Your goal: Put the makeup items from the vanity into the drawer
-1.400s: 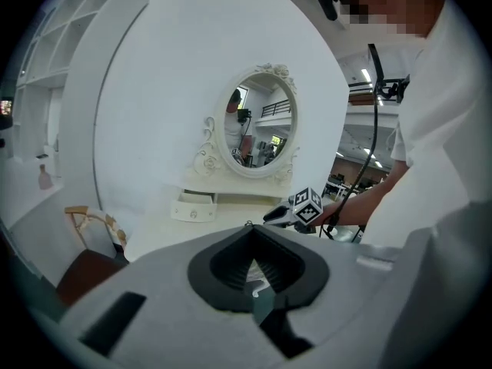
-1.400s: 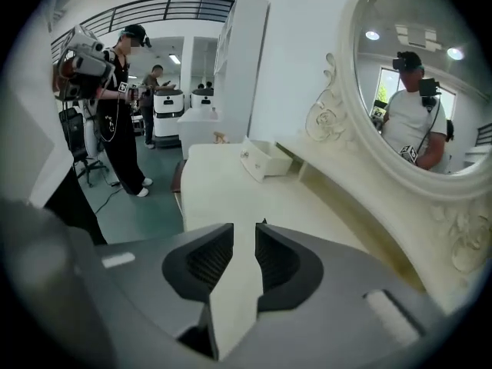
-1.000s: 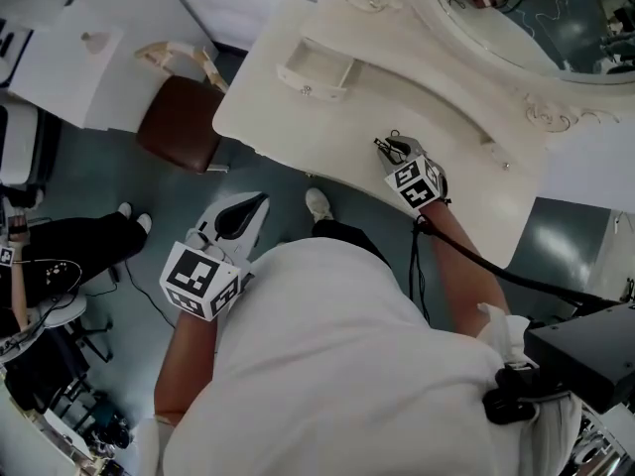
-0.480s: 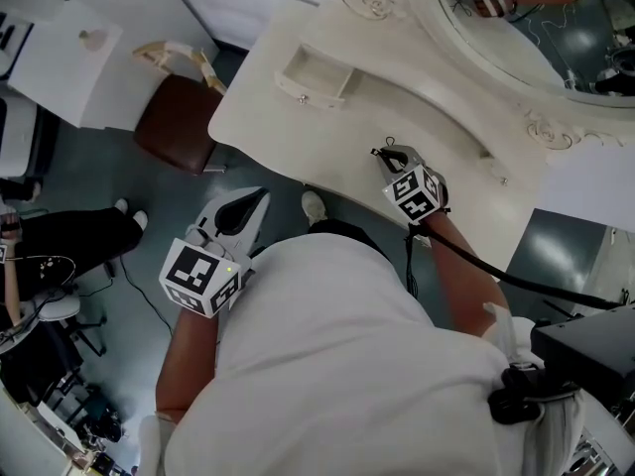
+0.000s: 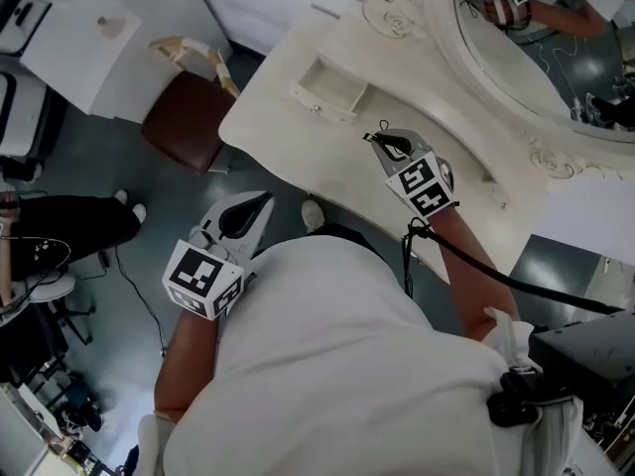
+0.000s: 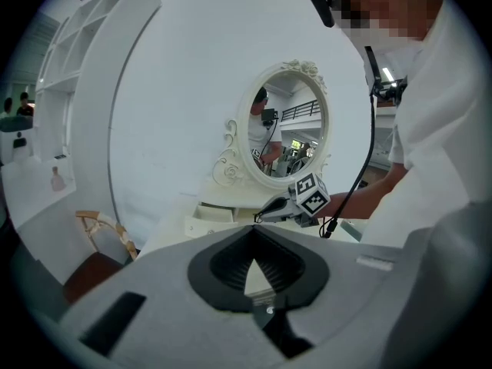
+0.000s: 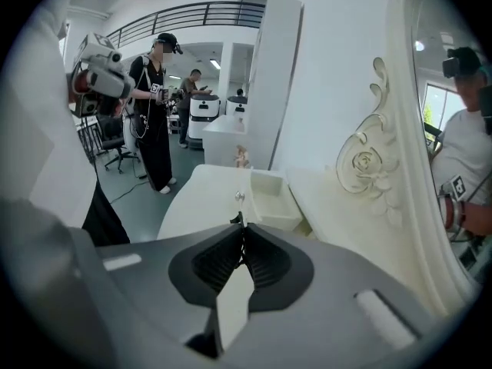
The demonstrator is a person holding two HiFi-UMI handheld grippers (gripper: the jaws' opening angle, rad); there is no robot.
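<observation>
The cream vanity (image 5: 288,132) has a small drawer (image 5: 332,85) standing open at its far left. My right gripper (image 5: 375,138) hovers over the tabletop just right of that drawer, shut, with a thin dark item (image 5: 384,130) pinched at its tips; I cannot make out what it is. The right gripper view has the open drawer (image 7: 270,198) straight ahead of the shut jaws (image 7: 242,225). My left gripper (image 5: 260,202) hangs shut and holding nothing off the vanity's front edge, over the floor. From the left gripper view (image 6: 254,227) I see the right gripper (image 6: 265,211) beside the drawer (image 6: 211,215).
An oval mirror (image 5: 556,38) in a carved frame backs the vanity. A brown-seated chair (image 5: 189,117) stands left of it, a white cabinet (image 5: 84,43) beyond. A person in black (image 5: 60,231) is on the floor at far left. A cable (image 5: 516,281) trails from my right gripper.
My right gripper has moved up and left across the vanity top, closer to the open drawer. The left gripper has stayed where it was.
</observation>
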